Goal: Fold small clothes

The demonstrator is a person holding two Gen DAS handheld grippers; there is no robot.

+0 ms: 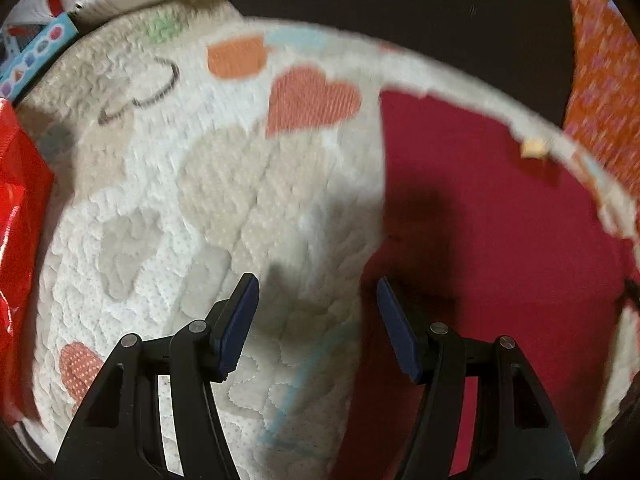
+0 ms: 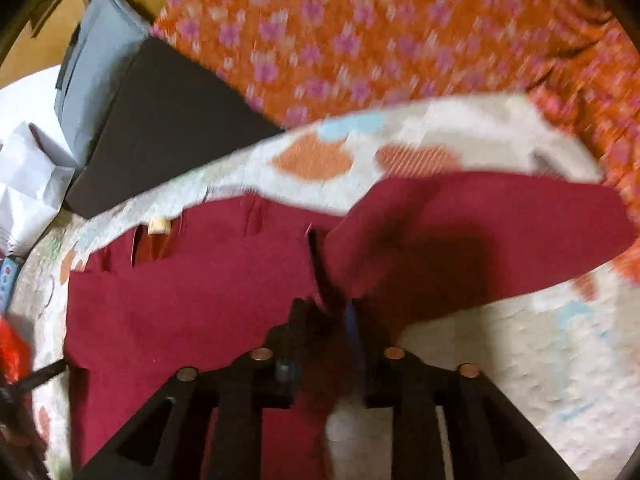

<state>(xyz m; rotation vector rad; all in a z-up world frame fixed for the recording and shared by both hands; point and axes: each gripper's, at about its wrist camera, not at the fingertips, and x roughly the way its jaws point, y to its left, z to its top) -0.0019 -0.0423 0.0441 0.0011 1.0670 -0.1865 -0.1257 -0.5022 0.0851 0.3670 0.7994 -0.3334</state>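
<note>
Nearest the right wrist camera, the right tool is pinching a fold of the dark red woven garment, its black fingers drawn close with cloth bunched between them, though blur is softening the exact contact. That grip is probably there to lift one edge so it can be carried over the rest of the piece. From the pinch a raised flap of the same red cloth is sweeping up and to the right, casting a dark shadow on itself, while the flat part is lying to the left with a small cream label near its far hem.

In the left wrist view, the left tool is hovering with its blue-padded fingers spread and nothing between them. It is straddling the garment's near left edge, one finger over the cream quilted mat with orange hearts and the other over red cloth, which looks like readiness to pin or take that side.

The garment is lying on the mat, ahead and to the right of the left tool. Farther off, a dark flat box is sitting just beyond the mat, with an orange blanket with pink flowers to its right and a shiny red plastic bag at the mat's left edge
</note>
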